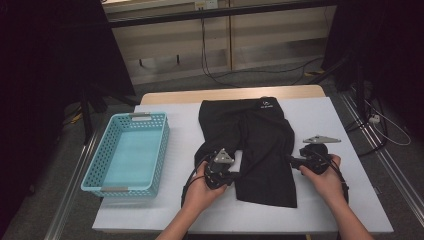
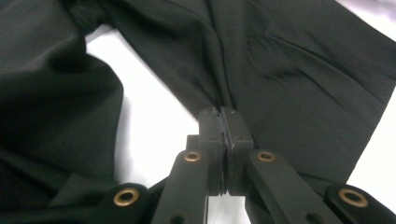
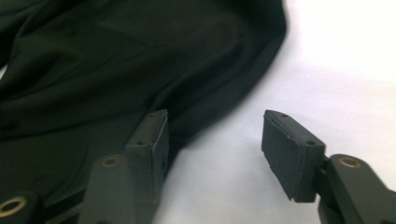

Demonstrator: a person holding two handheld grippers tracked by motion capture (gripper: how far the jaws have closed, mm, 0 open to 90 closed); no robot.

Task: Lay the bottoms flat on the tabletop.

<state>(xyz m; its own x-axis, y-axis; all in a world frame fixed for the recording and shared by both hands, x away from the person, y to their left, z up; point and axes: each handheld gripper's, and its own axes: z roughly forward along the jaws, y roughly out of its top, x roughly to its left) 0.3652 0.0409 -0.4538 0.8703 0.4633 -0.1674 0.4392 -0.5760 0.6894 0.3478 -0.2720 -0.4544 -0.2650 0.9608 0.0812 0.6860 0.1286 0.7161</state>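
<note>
In the high view, a pair of black shorts [image 1: 255, 145] lies spread on the white counter [image 1: 325, 210], waistband at the far end and legs toward the person. The left tongs [image 1: 235, 176] sit at the inner edge of the leg nearest them, held by the left hand [image 1: 202, 190]. The right tongs [image 1: 290, 160] point inward at the outer edge of the other leg, held by the right hand [image 1: 327, 182]. A light blue basket [image 1: 131, 152] stands well apart from the shorts, on the outer side of the left tongs.

In the left gripper view, the left tongs [image 2: 225, 128] are pressed together, with a thin fold of the shorts [image 2: 289, 74] pinched between the pads at the hem edge. Dark cloth spreads ahead of the tongs and to both sides, and a wedge of bare counter [image 2: 149, 126] shows just beside them between the two legs.

In the right gripper view, the right tongs [image 3: 215, 140] stand apart with bare counter [image 3: 336, 70] between the pads. One pad lies against the edge of the shorts [image 3: 116, 65], the other is over the white surface, clear of the cloth. The cloth is not gripped here; it bunches in soft folds ahead of that pad.
</note>
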